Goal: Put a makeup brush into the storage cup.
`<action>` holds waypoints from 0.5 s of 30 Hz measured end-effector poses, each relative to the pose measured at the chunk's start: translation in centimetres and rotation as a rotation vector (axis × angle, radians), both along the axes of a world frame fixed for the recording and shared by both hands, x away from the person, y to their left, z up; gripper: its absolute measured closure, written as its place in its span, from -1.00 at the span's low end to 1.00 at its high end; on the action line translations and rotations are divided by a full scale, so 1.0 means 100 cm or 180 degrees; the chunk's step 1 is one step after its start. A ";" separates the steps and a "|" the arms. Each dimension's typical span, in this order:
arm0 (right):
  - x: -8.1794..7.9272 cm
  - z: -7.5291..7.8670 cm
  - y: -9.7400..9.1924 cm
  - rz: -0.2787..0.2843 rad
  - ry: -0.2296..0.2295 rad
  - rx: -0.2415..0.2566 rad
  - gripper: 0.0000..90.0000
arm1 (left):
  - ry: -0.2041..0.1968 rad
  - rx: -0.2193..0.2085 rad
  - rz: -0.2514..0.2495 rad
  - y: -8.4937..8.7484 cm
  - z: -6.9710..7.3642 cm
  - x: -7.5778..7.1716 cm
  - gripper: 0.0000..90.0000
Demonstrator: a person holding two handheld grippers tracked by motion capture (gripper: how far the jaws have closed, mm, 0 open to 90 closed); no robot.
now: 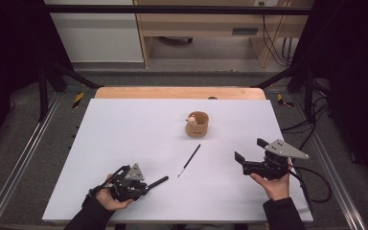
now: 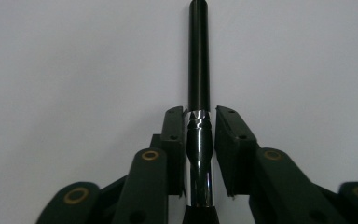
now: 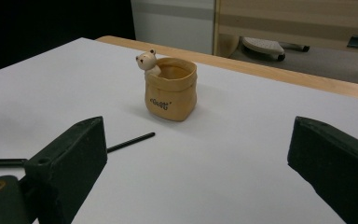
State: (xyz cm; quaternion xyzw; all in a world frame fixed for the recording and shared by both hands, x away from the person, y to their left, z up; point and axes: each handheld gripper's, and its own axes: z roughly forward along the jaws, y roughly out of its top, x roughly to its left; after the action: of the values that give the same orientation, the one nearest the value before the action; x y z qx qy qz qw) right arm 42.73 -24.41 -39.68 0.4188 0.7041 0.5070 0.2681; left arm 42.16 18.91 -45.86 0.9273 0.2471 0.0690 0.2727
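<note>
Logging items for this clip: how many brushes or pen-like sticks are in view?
2: a thick black brush with a chrome ferrule between the left gripper jaws, and a thin black brush lying mid-table before the tan cup.

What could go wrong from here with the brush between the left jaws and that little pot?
1. The left gripper flanks the brush at its slick silver ferrule, with a sliver of gap at one pad, so it may slip or swivel.
2. The bear pot looks small and light, so a long handle entering off-centre could tip it.
</note>
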 end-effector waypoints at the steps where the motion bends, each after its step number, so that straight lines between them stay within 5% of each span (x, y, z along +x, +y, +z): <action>1: 0.000 0.000 0.000 0.0002 -0.0001 0.0000 -0.89 | 0.0001 0.0023 -0.0033 0.000 0.002 0.000 0.54; 8: -0.001 0.002 -0.002 -0.0002 -0.0010 0.0031 -0.89 | -0.0056 0.0033 -0.0024 0.000 0.020 0.004 0.19; 15: -0.001 0.002 -0.003 -0.0005 -0.0005 0.0030 -0.89 | -0.0012 0.0269 -0.0060 -0.008 0.023 0.012 -0.06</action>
State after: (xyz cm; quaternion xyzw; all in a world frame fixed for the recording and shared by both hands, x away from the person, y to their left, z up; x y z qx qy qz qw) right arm 42.66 -24.68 -39.44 0.4202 0.7012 0.5104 0.2670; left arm 43.34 18.10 -43.61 0.9401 0.2347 0.0786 0.2343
